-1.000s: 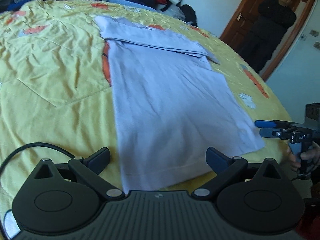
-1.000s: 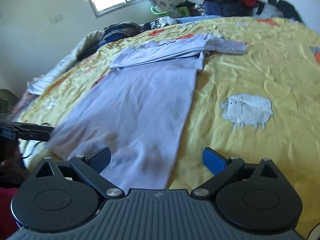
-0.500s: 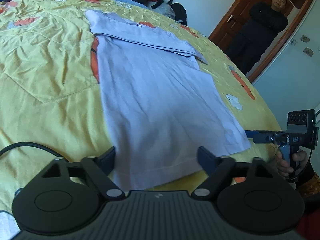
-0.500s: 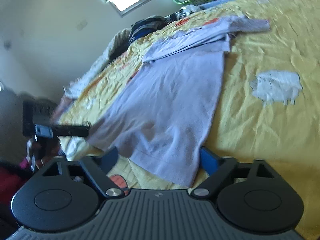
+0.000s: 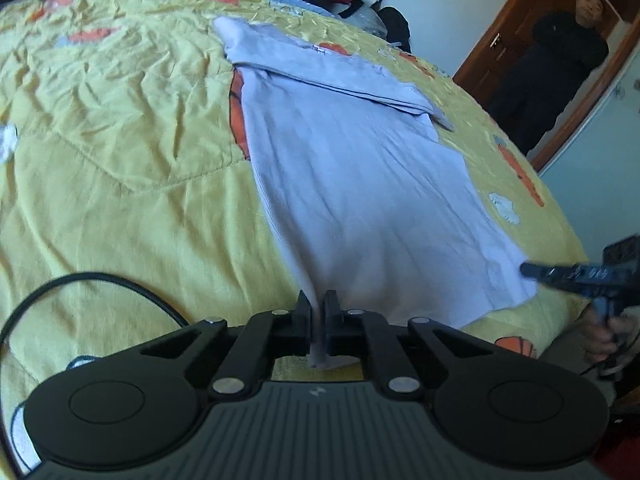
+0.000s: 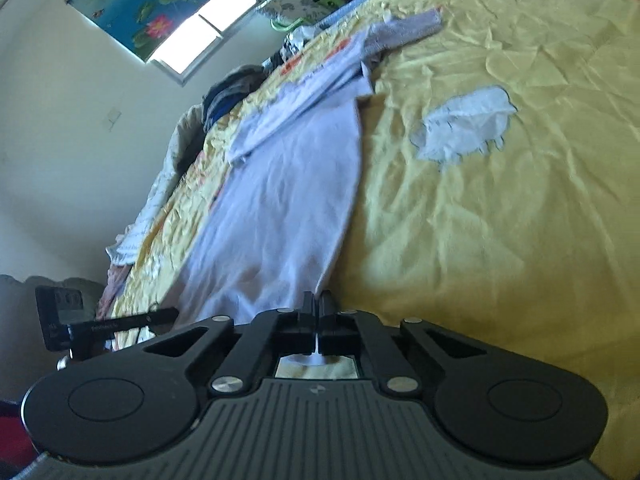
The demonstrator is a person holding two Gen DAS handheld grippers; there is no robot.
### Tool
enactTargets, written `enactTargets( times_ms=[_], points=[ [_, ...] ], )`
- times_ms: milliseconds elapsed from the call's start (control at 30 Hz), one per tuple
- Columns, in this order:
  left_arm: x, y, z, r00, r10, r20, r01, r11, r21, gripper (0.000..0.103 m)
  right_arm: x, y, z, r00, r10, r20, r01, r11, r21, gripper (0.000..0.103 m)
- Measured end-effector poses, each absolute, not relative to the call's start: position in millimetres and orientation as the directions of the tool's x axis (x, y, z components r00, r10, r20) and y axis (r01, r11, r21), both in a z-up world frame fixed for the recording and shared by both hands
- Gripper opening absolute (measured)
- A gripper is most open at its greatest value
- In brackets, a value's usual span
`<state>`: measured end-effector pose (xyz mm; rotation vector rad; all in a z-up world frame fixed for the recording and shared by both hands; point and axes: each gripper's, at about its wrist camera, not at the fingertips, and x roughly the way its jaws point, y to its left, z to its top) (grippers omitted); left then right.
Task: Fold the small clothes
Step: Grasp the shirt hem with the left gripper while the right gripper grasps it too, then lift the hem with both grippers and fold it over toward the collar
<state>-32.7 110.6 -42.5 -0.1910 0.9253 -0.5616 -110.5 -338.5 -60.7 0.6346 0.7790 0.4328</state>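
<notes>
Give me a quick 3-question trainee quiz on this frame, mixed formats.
1. True or false: both tongs are shut on the lavender shirt.
2. Which part of the shirt do the left tongs pinch? A) collar B) near hem corner C) sleeve cuff
3. Fill in: the shirt lies on a ____ quilt.

Key: 1 true, the right tongs also pinch fabric at the hem; 2 B; 3 yellow.

both the left gripper point(image 5: 318, 312) and right gripper point(image 6: 319, 312) have just closed on the shirt point(image 5: 360, 184) hem
</notes>
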Motion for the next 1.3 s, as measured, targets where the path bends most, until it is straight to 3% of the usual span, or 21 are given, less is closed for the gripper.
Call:
enactTargets(
  times_ms=[200, 467, 1300],
  points=[
    [-35, 106, -27, 0.509, -0.532, -0.676, 0.392, 0.843, -0.368, 0.004, -104, -331, -37, 0.666, 0.627, -0.403, -0.2, 0.671, 0.714, 0.003],
    [-26, 105, 5, 0.591, -0.525, -0.612, 0.392, 0.85, -0.351, 0.003, -81, -323, -8, 0.711, 0.622, -0.329, -0.255, 0.664, 0.703, 0.003],
    [44, 126, 31, 0.672, -0.547, -0.5, 0.222, 0.792, -0.569, 0.003, -22, -326, 36, 0.863, 0.441, -0.245, -0.213, 0.759, 0.616, 0.004]
  ],
)
